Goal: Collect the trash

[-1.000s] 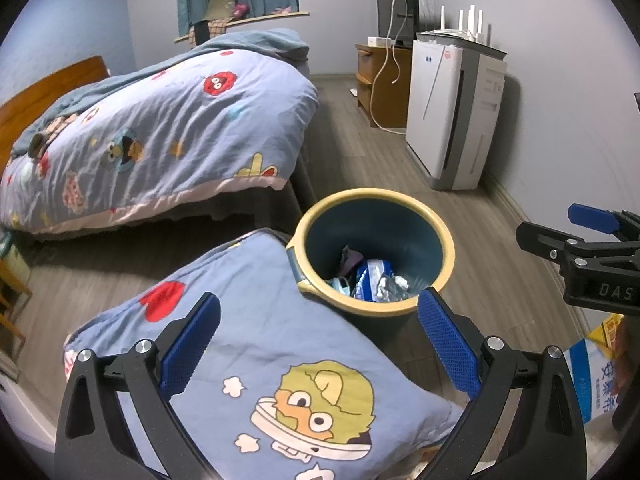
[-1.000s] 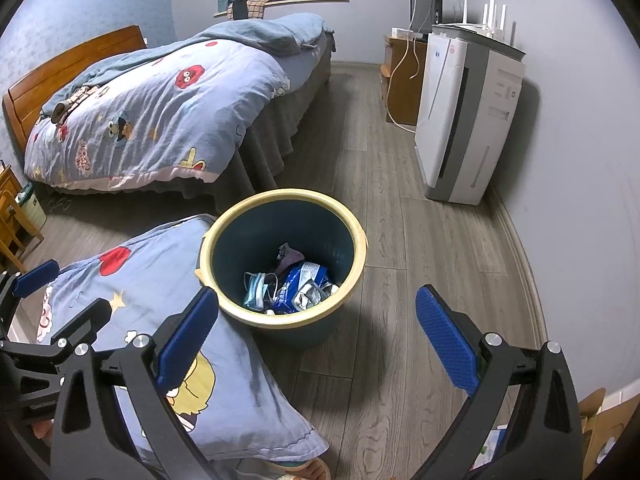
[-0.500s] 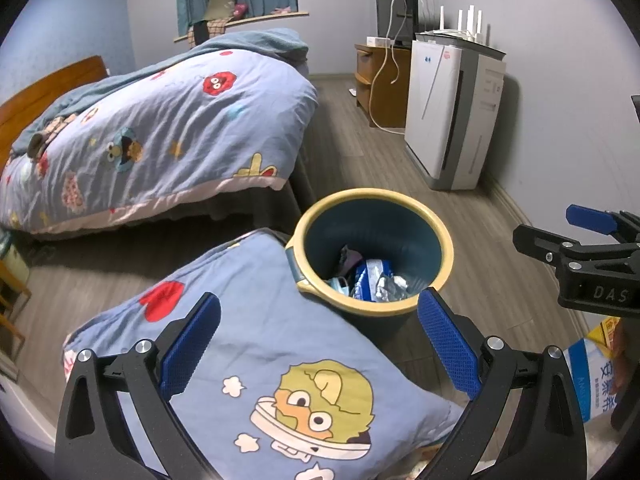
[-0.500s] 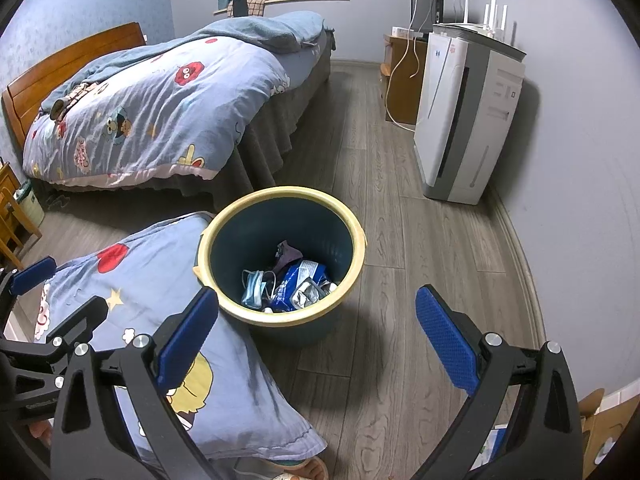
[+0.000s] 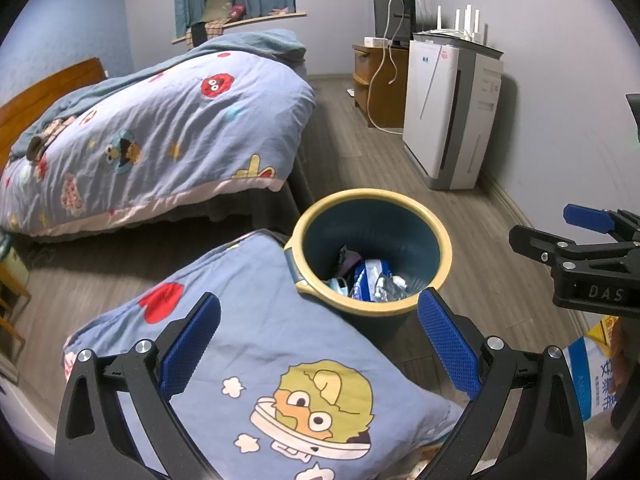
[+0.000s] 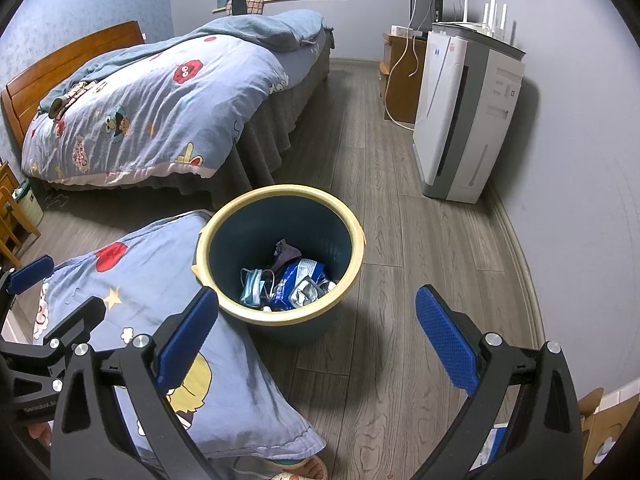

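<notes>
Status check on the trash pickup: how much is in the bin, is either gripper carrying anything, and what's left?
Done: the bin already holds a face mask, a blue wrapper and crumpled foil. In hand: nothing; the left gripper and right gripper are both open and empty. Left: no loose trash shows on the visible floor. The blue-and-white package at the left view's edge may or may not be trash.

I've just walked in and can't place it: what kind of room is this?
It looks like a home bedroom. A bed with a cartoon-print duvet fills one side, a matching pillow lies nearer the cameras, and a screen stands on a wooden cabinet by the far wall. A bin holding wrappers sits on the wood-look floor.
</notes>
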Motion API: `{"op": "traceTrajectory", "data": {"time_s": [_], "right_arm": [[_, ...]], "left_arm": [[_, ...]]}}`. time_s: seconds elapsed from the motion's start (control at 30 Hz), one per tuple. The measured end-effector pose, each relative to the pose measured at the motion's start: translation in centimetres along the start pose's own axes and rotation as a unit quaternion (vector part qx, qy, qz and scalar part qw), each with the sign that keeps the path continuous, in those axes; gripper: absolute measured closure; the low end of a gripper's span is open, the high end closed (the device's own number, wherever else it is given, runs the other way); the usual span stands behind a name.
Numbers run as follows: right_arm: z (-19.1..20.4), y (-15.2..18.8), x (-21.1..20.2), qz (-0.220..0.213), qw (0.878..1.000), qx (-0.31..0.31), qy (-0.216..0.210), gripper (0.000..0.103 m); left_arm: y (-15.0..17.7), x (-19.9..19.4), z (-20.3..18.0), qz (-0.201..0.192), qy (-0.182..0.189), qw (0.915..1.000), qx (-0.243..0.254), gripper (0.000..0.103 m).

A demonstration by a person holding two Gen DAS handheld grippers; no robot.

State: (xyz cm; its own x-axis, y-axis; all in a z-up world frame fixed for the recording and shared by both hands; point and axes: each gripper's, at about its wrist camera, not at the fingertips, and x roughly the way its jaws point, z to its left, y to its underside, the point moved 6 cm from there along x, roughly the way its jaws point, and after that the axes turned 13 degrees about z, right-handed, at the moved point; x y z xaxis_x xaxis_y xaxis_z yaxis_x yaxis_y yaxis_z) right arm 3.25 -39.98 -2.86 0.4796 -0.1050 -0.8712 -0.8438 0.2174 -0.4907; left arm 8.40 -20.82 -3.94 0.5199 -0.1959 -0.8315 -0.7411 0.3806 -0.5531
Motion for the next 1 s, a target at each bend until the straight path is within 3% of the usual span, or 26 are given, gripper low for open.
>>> {"op": "traceTrajectory", "data": {"time_s": [1.0], "right_arm": [[-0.20, 0.11, 0.35, 0.003, 1.000, -0.001, 0.002, 0.006]], "left_arm": [[0.04, -0.46, -0.65, 0.001, 0.013, 0.9999, 0.010, 0.005]]}}
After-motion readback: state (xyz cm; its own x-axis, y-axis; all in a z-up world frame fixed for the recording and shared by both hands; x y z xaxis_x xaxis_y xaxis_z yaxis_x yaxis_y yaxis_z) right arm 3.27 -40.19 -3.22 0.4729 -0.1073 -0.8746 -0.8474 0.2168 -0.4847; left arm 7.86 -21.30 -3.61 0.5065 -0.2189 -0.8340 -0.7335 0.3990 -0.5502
